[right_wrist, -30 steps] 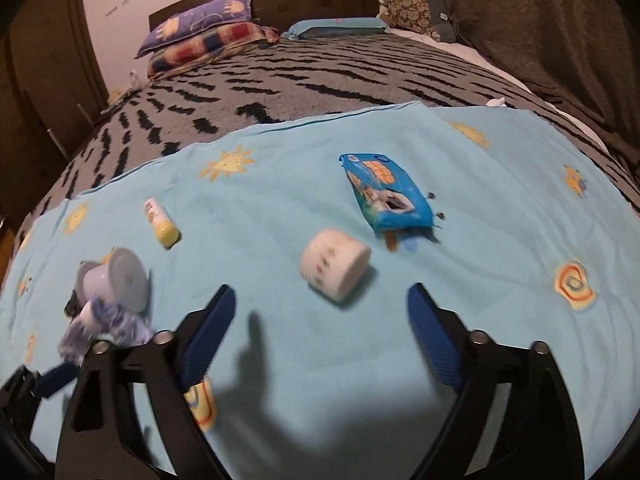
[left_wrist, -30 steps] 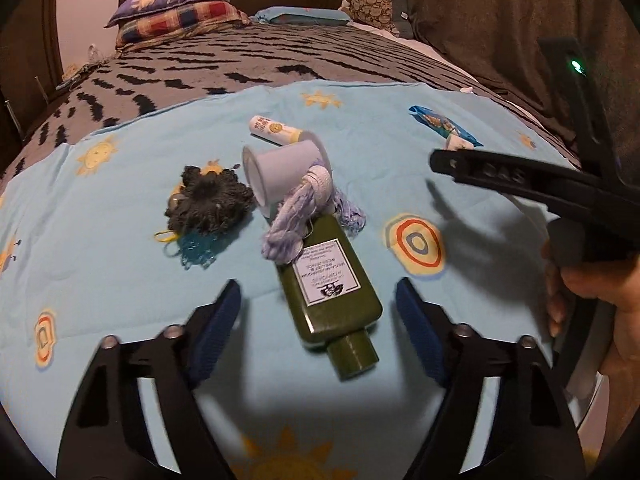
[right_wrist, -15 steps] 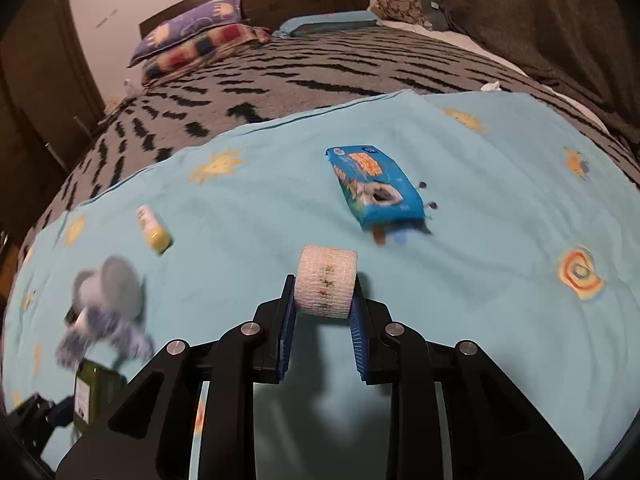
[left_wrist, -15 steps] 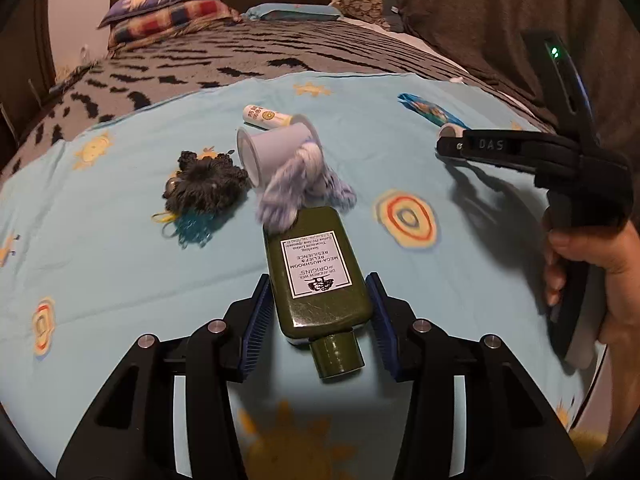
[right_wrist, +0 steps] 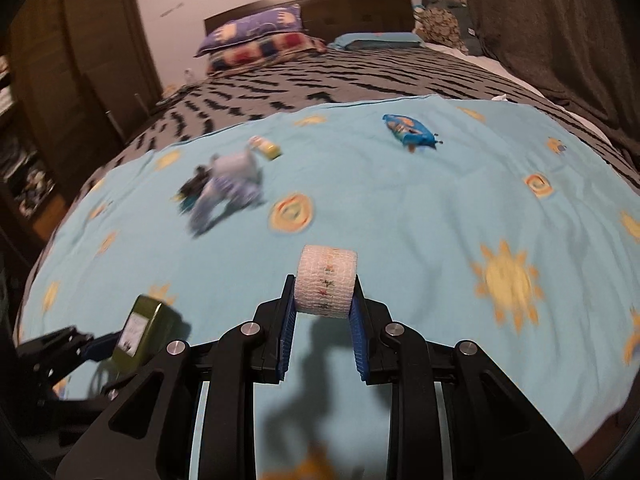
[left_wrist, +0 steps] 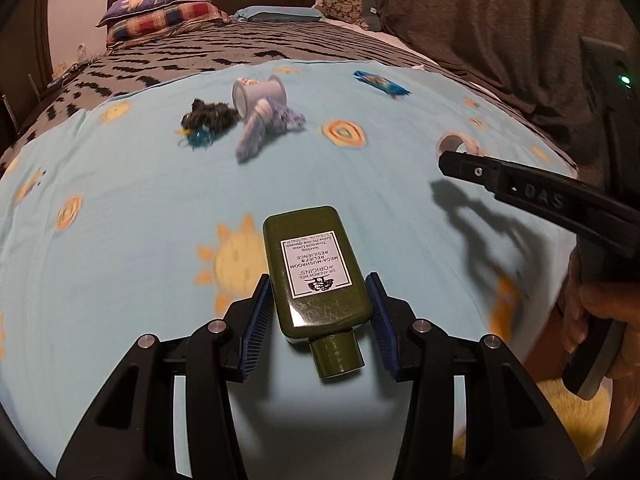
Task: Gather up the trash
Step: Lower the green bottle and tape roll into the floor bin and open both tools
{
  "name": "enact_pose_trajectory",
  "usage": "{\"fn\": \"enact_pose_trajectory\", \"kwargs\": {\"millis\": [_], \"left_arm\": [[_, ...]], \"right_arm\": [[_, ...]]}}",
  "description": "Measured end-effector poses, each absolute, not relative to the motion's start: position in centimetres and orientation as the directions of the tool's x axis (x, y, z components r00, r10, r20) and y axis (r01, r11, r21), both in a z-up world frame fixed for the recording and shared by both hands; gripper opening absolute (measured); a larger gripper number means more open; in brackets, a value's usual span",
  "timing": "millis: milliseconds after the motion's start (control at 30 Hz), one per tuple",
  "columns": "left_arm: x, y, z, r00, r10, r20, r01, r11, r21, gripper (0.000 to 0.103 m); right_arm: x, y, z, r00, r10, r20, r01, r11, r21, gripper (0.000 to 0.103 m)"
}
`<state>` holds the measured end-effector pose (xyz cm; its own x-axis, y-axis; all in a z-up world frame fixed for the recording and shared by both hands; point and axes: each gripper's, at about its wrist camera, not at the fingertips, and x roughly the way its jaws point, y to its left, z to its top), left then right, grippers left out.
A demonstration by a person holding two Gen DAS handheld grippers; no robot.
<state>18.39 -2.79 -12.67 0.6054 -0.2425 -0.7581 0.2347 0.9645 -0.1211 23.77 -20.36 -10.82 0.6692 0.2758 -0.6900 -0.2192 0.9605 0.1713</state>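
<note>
My left gripper [left_wrist: 318, 312] is shut on a dark green lotion bottle [left_wrist: 316, 272] with a white label and holds it above the blue sheet; the bottle also shows in the right wrist view [right_wrist: 140, 330]. My right gripper [right_wrist: 324, 312] is shut on a white gauze roll [right_wrist: 326, 280], lifted off the bed; the roll also shows in the left wrist view [left_wrist: 458, 144]. A blue snack wrapper [right_wrist: 410, 132] lies far back on the sheet.
A pale cup [left_wrist: 258, 94], a lilac yarn tassel [left_wrist: 264, 132], a dark crochet piece [left_wrist: 208, 116] and a small yellow tube [right_wrist: 266, 146] lie on the blue sun-print sheet [left_wrist: 120, 220]. Pillows [right_wrist: 256, 40] sit at the headboard. A dark curtain [left_wrist: 500, 20] hangs on the right.
Both grippers closed on their objects, the left on the bottle and the right on the gauze roll, then lifted and pulled them back from the other items.
</note>
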Motion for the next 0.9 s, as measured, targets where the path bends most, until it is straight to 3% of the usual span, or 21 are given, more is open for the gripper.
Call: {"fn": "enact_pose_trajectory", "kwargs": {"millis": [433,900], "left_arm": [[6.0,-4.0,-12.6,0.614,-0.303,-0.729,0.311,0.942,-0.129,0.045],[0.0,-6.0,-19.7,0.482,-0.329,-0.812,0.365,0.918,-0.155,0.045]], "right_arm": [[10.6,-21.0,-11.7,0.667,0.296,-0.683,-0.257,0.953,0.162,0.026],[3.9,-22.2,-20.7,0.535,0.299,-0.790,-0.210,0.953,0.218,0.026]]}}
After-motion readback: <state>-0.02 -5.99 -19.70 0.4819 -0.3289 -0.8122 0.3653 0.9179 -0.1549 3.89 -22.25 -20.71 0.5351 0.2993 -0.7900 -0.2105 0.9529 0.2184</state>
